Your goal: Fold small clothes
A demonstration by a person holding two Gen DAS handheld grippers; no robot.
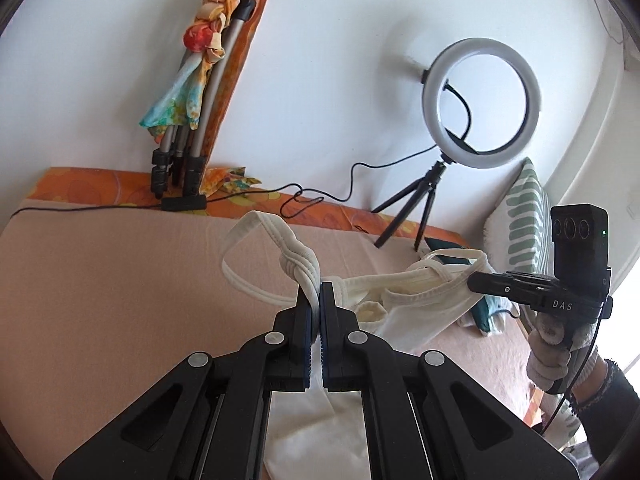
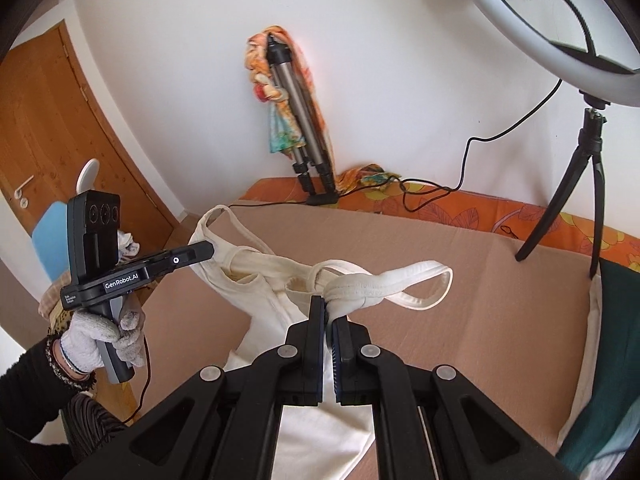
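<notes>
White tank top (image 1: 404,312) is held in the air over the tan bed surface (image 1: 100,280), one strap pinched in each tool. Left gripper (image 1: 320,300) and right gripper (image 2: 330,316) are both clamped tight on bunched straps. No fold is made yet; laying flat and folding are judged left.

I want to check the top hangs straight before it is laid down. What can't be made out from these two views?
- Hem of the white top: cut off by the bottom edge and the gripper bodies in both wrist views.
- How much strap the left gripper and right gripper pinch: hidden between the pads.
- Dark green item: cut by the right wrist view's edge.
- Bed surface under the top: covered.
</notes>
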